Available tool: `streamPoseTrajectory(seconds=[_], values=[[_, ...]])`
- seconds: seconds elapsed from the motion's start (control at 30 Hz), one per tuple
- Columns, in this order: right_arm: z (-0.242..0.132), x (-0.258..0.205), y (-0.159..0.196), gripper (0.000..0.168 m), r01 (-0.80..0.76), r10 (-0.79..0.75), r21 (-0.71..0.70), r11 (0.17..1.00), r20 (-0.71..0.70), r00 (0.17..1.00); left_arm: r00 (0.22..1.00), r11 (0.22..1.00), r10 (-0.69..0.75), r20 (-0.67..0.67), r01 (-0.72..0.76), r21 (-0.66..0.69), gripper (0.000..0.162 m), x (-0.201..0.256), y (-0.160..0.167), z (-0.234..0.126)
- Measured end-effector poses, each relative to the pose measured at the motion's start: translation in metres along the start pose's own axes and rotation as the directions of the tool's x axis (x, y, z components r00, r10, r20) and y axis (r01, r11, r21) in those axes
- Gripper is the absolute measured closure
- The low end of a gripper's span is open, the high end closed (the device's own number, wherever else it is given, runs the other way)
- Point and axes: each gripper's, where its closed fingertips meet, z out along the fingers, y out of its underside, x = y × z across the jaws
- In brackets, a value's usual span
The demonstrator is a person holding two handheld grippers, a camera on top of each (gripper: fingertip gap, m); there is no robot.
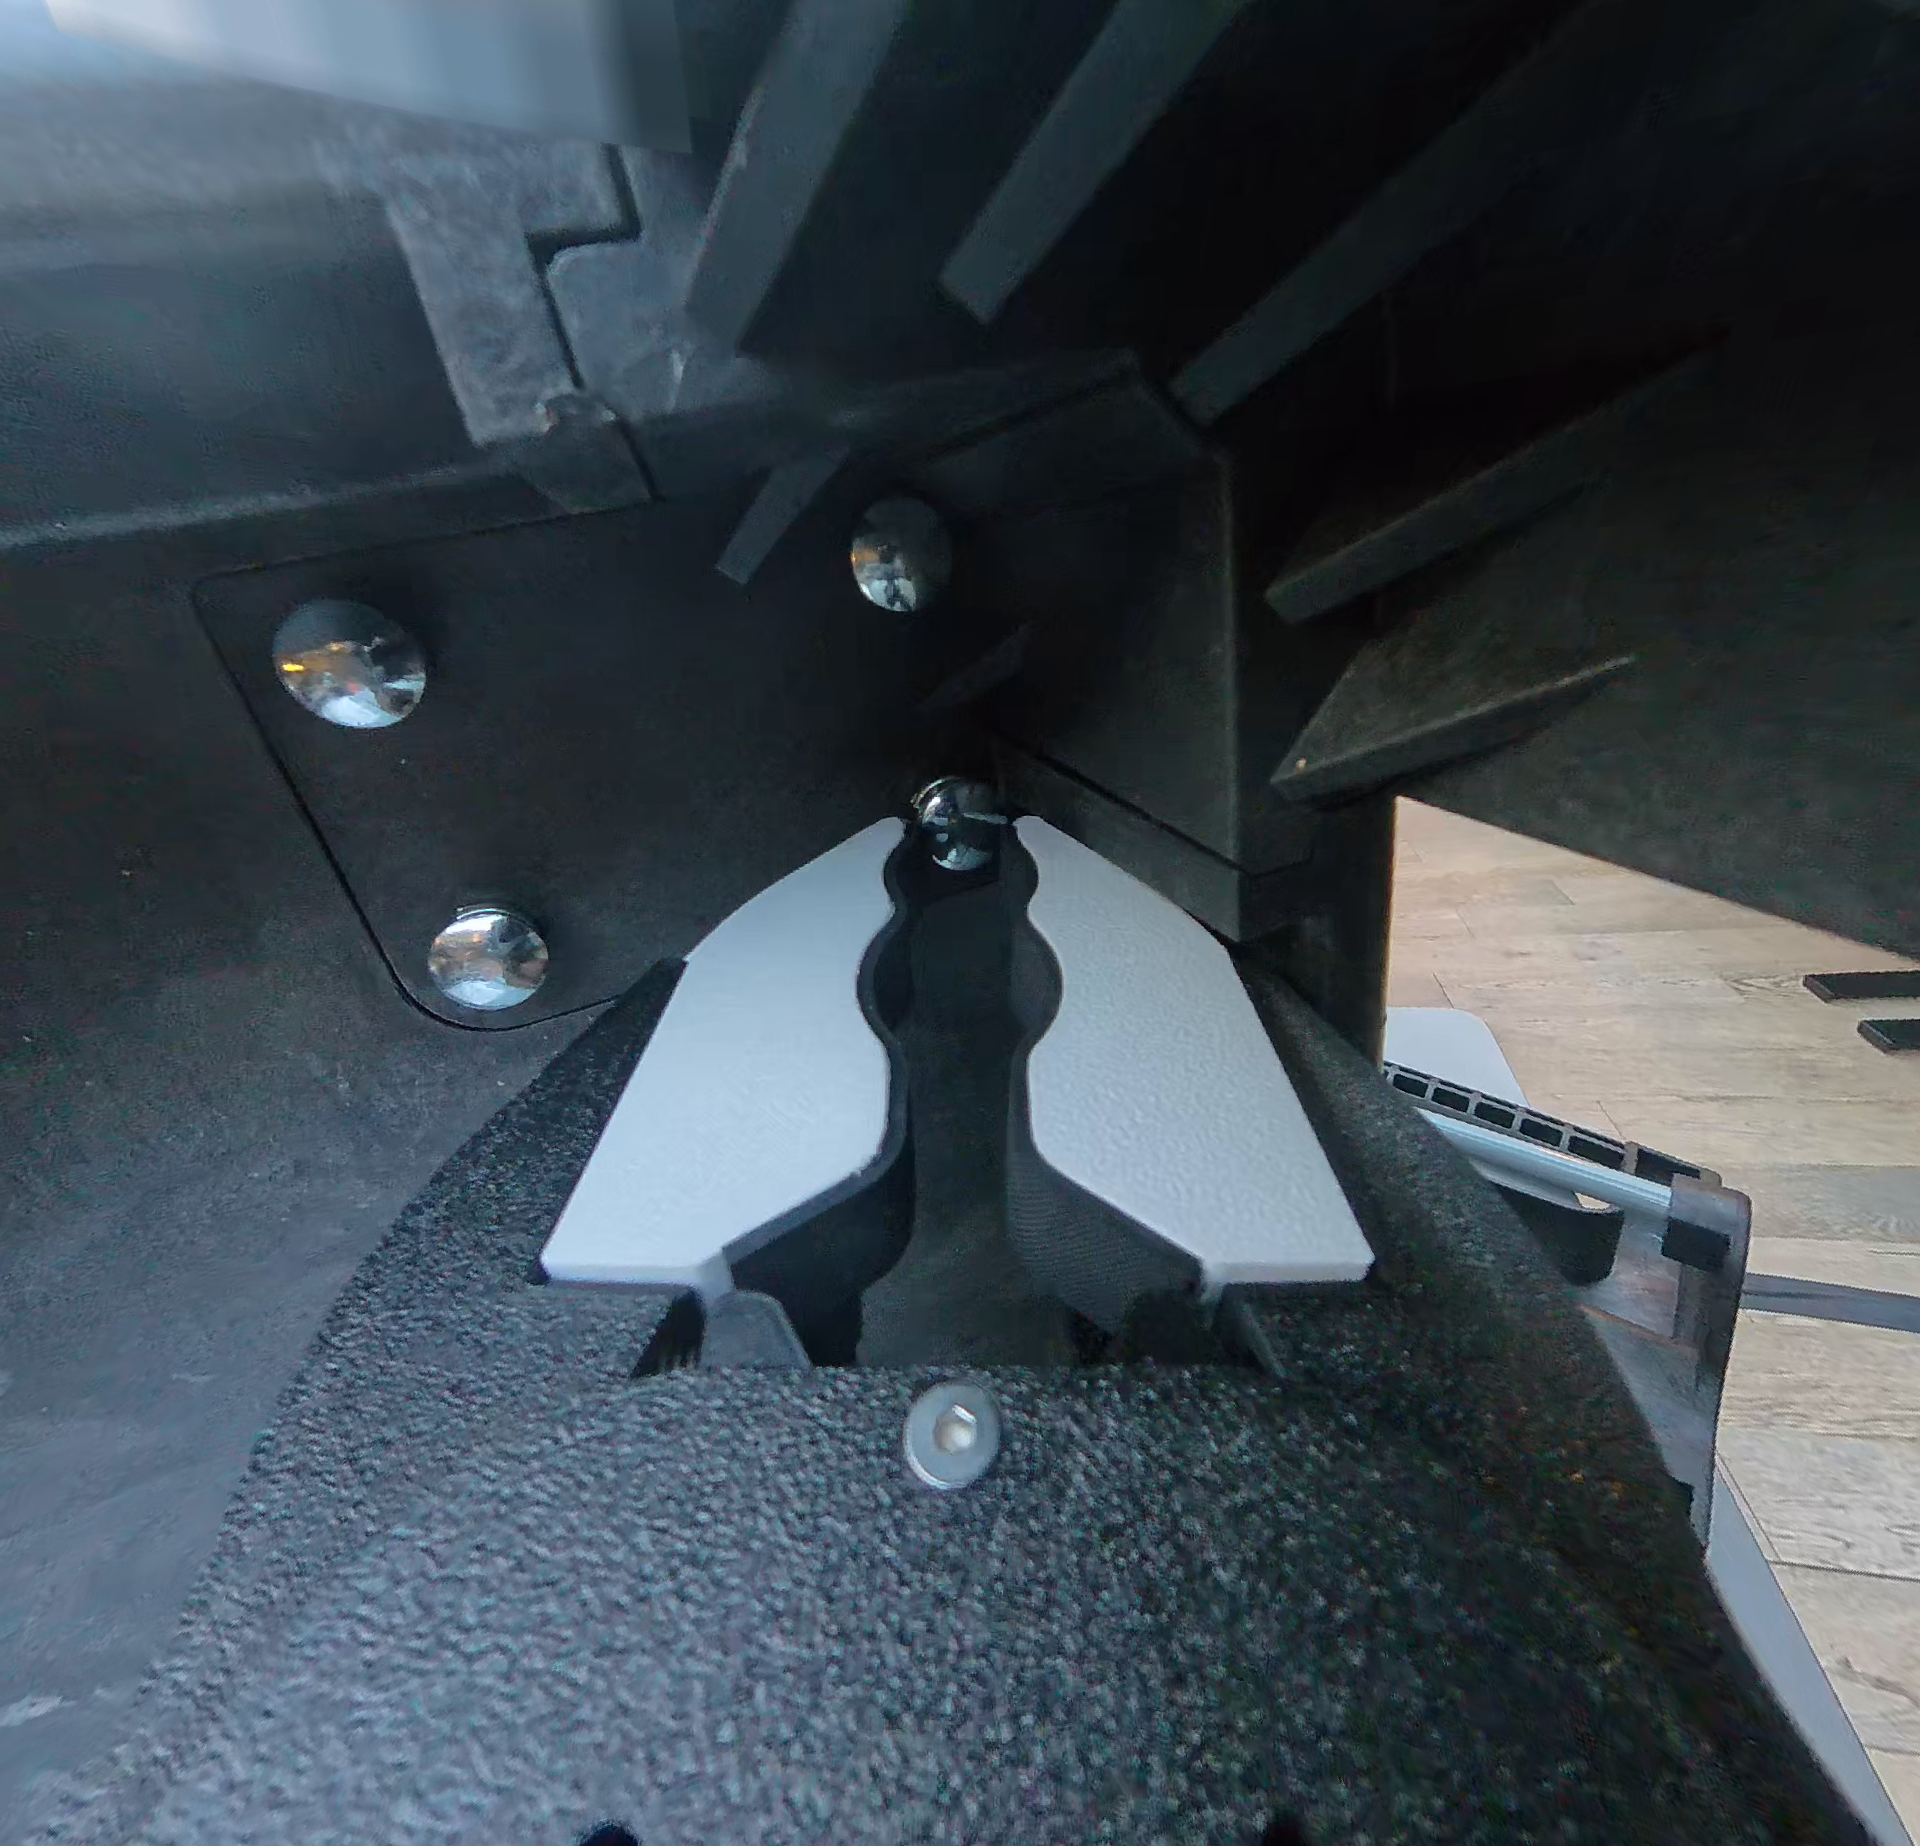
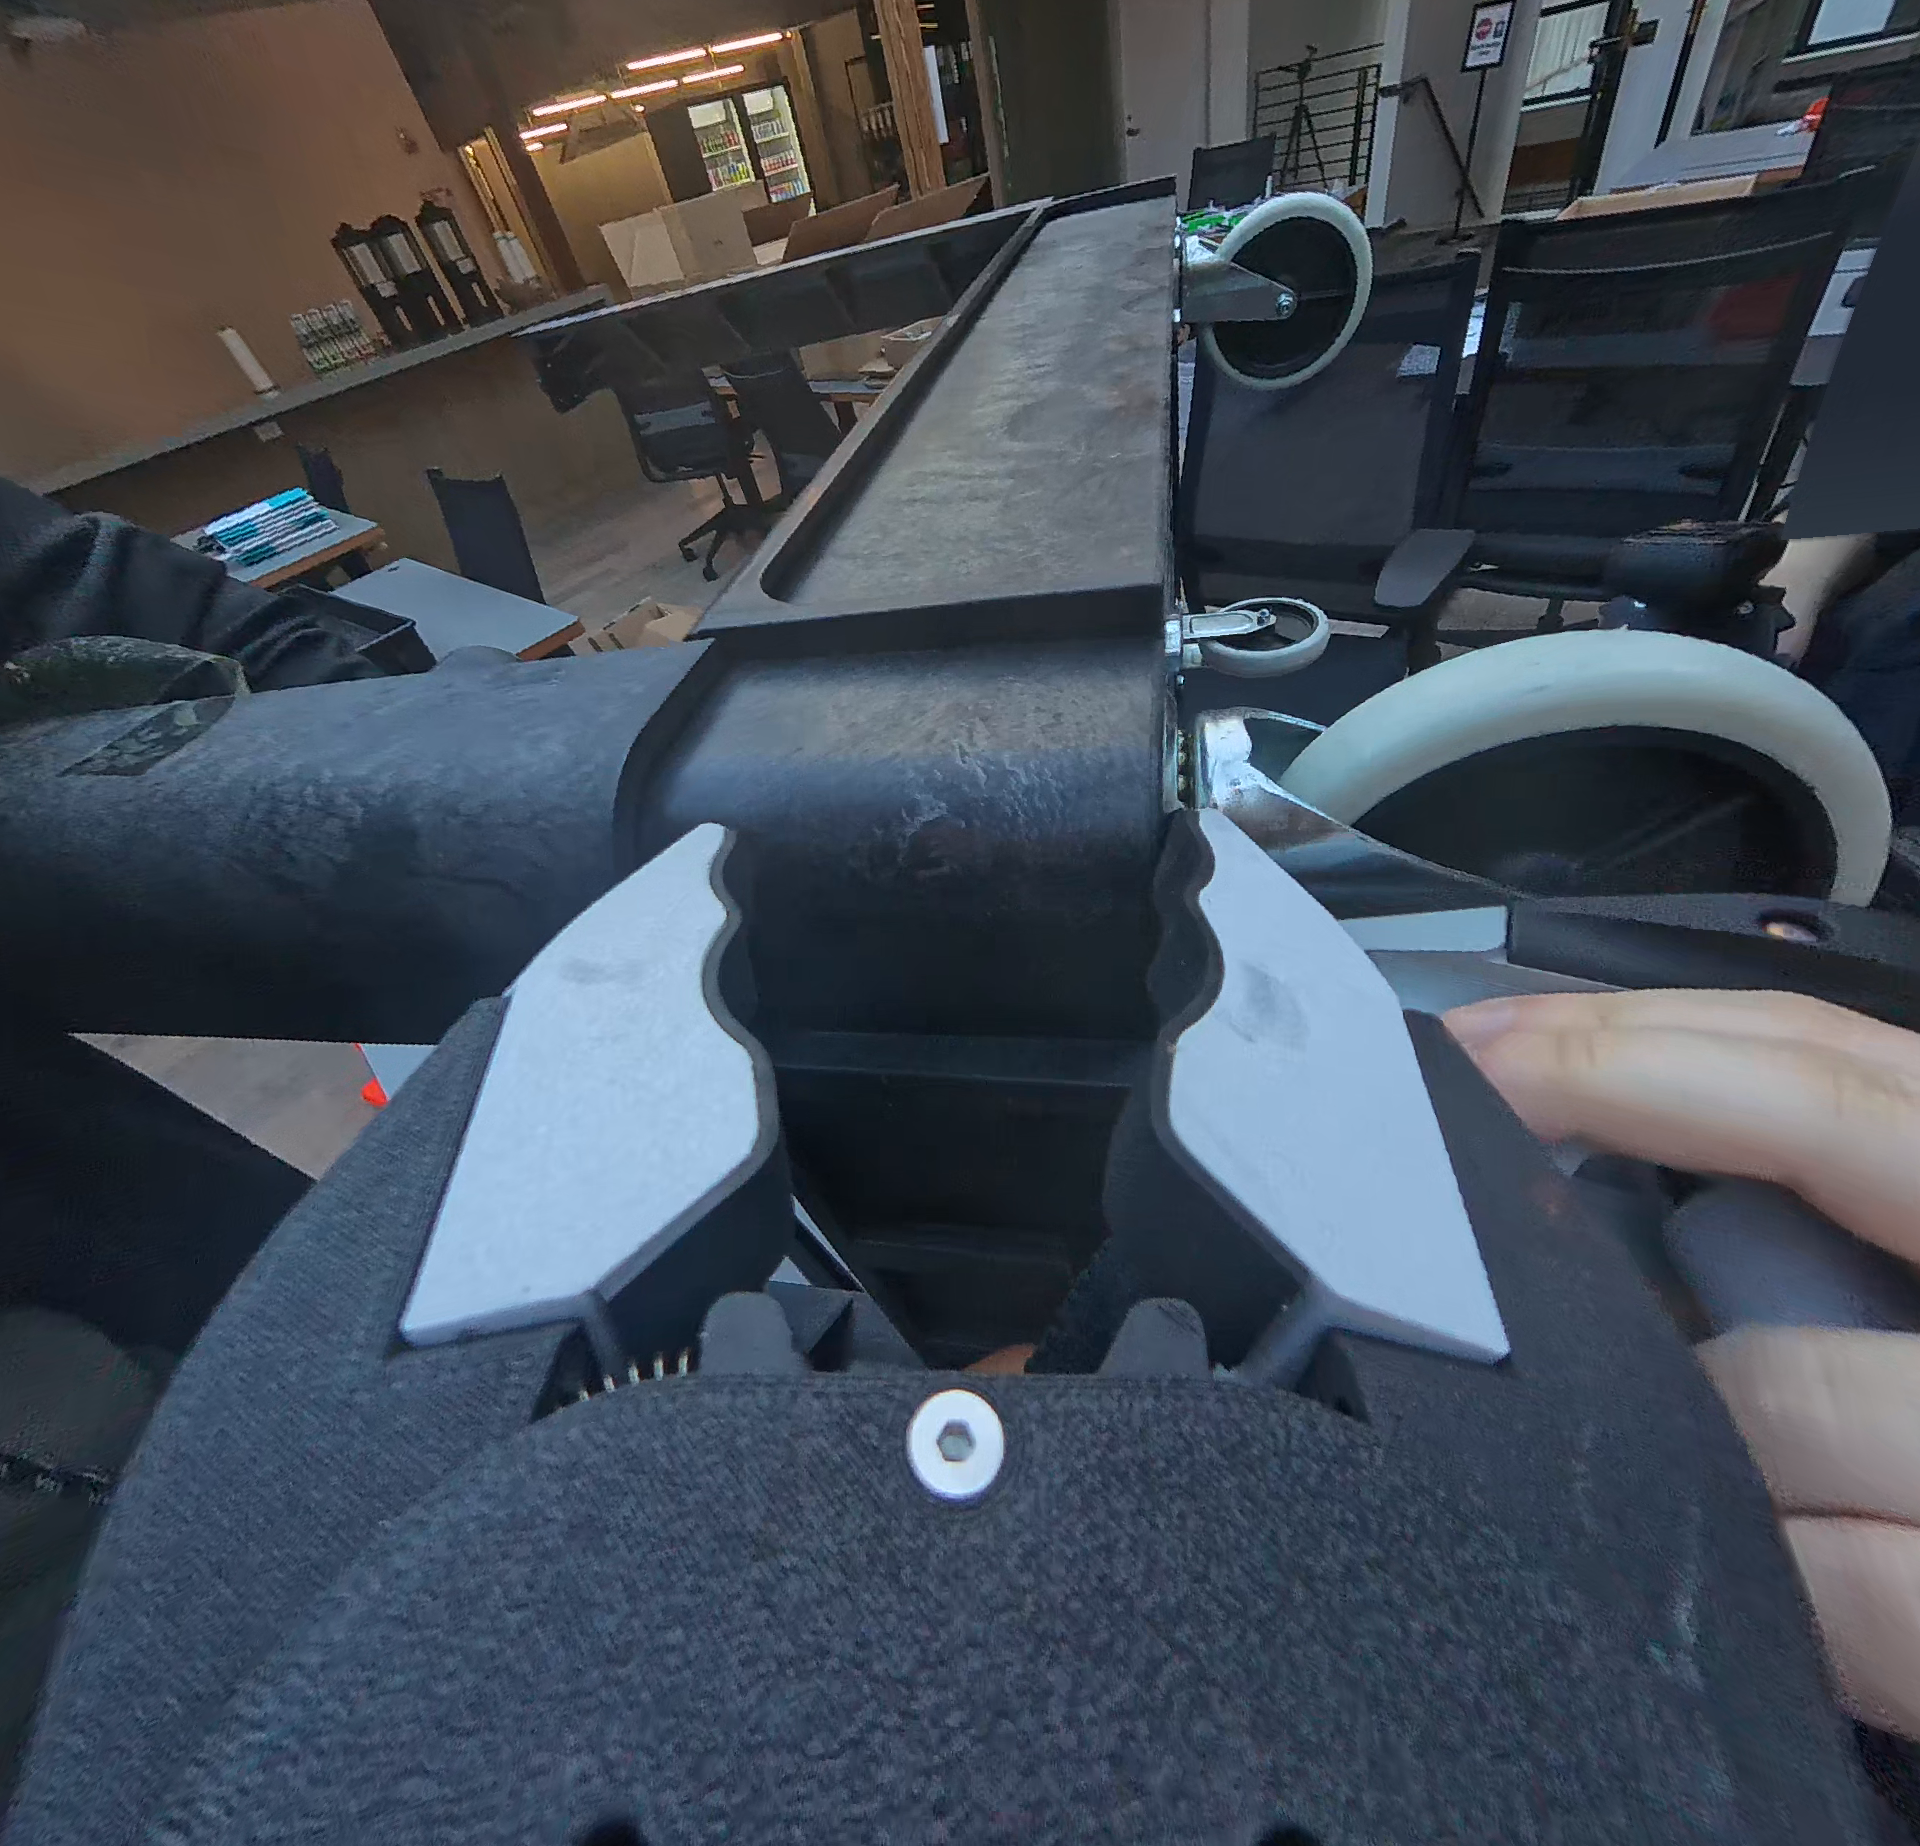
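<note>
At the underside of an overturned black plastic cart (image 2: 997, 425), both tools are engaged with the frame. The left gripper (image 1: 958, 832) is clenched: its grey fingers (image 1: 769, 1048) are drawn almost together, and the tips sit against either side of a chrome bolt (image 1: 951, 807) at the corner of a black mounting plate (image 1: 623, 757). Three further bolts of the same kind are seated in that plate, one at its upper left (image 1: 348, 664), one at its lower left (image 1: 488, 957) and one at its top (image 1: 902, 555). The right gripper (image 2: 951, 835) stands spread wide and grasps the cart's corner post (image 2: 935, 736), with one fingertip against each flank of the post. Just beside that post, a large white caster (image 2: 1590, 747) is mounted on a bright metal fork; two more casters (image 2: 1288, 290) show farther along the frame. A person's hand (image 2: 1714, 1152) holds the handle of the other tool at the right edge of the right wrist view. No brand or label can be made out on the cart, the plate or the bolts (a framed sign (image 2: 1491, 30) hangs in the background, too small to matter here).
</note>
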Motion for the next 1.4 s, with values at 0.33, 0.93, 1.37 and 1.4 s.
streamPoseTrajectory(seconds=[0.33,0.93,1.37,1.4], values=[[-0.0009,-0.0014,-0.0021,0.089,-0.037,0.035,0.042,0.998,0.034,0.999,1.000,1.000,0.002,0.002,-0.002,0.008,0.148,0.0001,-0.0006,-0.0008],[-0.0029,-0.0006,-0.0042,0.089,-0.078,0.072,0.099,0.992,0.063,0.995,1.000,1.000,0.000,0.004,0.000,0.007,0.148,-0.0003,-0.0002,0.0000],[-0.0023,-0.0002,-0.0044,0.089,-0.069,0.065,0.085,0.994,0.049,0.997,1.000,1.000,-0.003,0.007,0.003,0.021,0.148,-0.0007,-0.0006,-0.0001],[-0.0022,-0.0002,-0.0043,0.089,-0.066,0.063,0.082,0.994,0.046,0.997,1.000,1.000,-0.003,0.007,0.003,0.023,0.148,-0.0006,-0.0006,-0.0002]])
